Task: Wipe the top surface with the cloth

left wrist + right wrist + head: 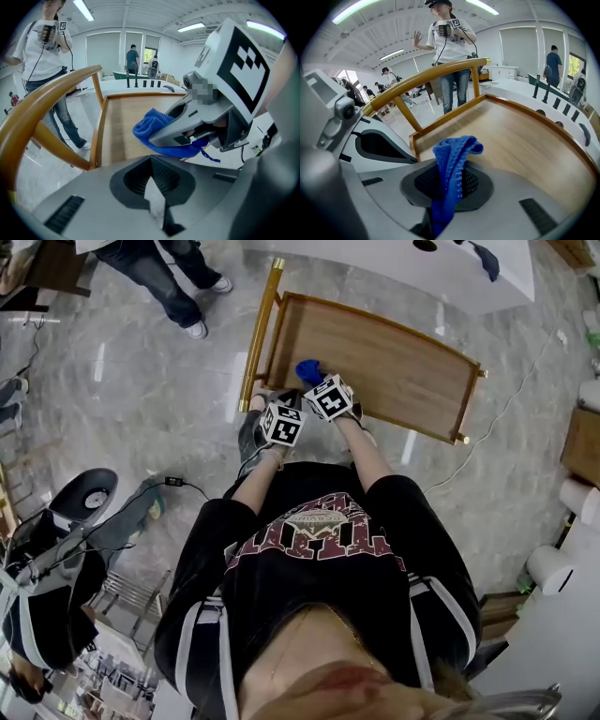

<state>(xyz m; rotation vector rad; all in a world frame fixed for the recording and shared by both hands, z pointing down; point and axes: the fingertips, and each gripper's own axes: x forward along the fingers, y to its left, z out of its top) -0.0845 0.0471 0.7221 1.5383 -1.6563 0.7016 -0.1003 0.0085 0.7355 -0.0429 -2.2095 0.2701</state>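
My left tongs (153,188) are squeezed shut with nothing in them, held just beside my right tongs (449,185). Both my arms reach forward, close together. The right tongs pinch the blue cloth (453,157) over the near left part of the wooden top (394,371).

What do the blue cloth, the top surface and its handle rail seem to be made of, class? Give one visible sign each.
Blue cloth: soft knitted or terry textile, matt; stitch loops show along its edge and it folds limply.
Top surface: wood or wood-look laminate, smooth satin finish; lengthwise grain streaks.
Handle rail: probably varnished wood, possibly metal; rounded, golden, glossy highlights.
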